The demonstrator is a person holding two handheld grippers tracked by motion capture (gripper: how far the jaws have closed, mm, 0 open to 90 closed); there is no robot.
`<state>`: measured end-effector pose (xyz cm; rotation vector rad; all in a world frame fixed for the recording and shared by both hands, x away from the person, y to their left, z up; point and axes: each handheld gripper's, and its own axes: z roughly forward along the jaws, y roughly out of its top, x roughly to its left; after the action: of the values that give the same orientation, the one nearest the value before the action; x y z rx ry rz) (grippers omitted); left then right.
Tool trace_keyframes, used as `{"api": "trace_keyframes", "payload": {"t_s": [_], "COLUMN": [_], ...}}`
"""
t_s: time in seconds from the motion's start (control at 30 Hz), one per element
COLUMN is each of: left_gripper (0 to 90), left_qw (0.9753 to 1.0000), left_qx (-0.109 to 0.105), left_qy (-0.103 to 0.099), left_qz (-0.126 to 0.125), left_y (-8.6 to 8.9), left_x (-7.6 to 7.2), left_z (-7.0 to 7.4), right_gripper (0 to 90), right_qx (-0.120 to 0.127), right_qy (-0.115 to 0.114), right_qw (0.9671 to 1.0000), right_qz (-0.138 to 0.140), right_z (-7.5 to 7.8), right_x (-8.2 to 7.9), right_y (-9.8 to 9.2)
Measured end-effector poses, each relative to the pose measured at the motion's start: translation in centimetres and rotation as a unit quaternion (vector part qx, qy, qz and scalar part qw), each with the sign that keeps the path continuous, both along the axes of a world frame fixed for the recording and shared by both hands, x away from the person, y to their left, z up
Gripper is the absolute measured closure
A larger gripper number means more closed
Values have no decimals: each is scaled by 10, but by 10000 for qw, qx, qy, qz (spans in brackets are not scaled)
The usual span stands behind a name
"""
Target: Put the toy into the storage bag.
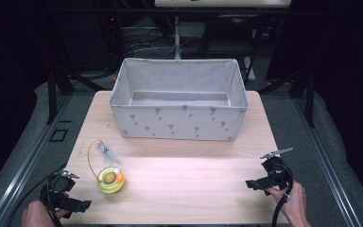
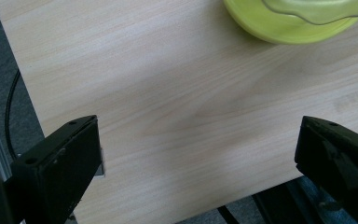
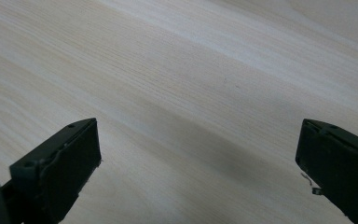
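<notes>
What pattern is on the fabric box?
Pale grey fabric box with small darker grey motifs scattered over it; clearest in the high view.

Grey fabric bin (image 1: 178, 116) on wooden table (image 1: 194, 175)

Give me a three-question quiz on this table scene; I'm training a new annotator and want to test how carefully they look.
1. True or false: the yellow-green toy lies inside the grey fabric bin.
2. Which gripper is nearer the toy? A) left gripper B) right gripper
3. Fill in: in both gripper views the jaws stand ____ with nothing between them.

Key:
1. False; it sits on the wooden table, in front of the bin.
2. A.
3. Open.
</notes>
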<state>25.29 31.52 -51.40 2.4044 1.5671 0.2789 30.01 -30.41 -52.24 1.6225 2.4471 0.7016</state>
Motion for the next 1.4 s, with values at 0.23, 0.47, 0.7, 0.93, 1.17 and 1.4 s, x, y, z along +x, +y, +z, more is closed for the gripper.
{"api": "trace_keyframes", "payload": {"t_s": [0.23,0.47,0.7,0.93,1.17,1.4], "left_gripper": [14,15,17,2,2,15], "left_qw": [10000,9997,9991,9979,9963,9938], "left_qx": [-49,-141,-273,-384,-393,-341], "left_qy": [-2,13,-49,-161,-214,-172], "left_qz": [-61,-176,-334,-506,-738,-1044], "left_y": [-2,-8,-18,-26,-34,-39], "left_x": [1,-1,-3,-5,8,28], "left_z": [8,19,39,56,68,83], "right_gripper": [0,0,1,4,8,14], "right_qx": [31,30,-31,-103,-111,-62], "right_qy": [40,61,33,38,47,98], "right_qw": [10000,10000,9999,9997,9995,9992], "right_qz": [20,67,138,210,300,377], "right_z": [0,1,0,-2,-4,-4], "right_x": [1,0,-1,-3,-4,-5], "right_y": [-1,1,7,11,13,16]}}
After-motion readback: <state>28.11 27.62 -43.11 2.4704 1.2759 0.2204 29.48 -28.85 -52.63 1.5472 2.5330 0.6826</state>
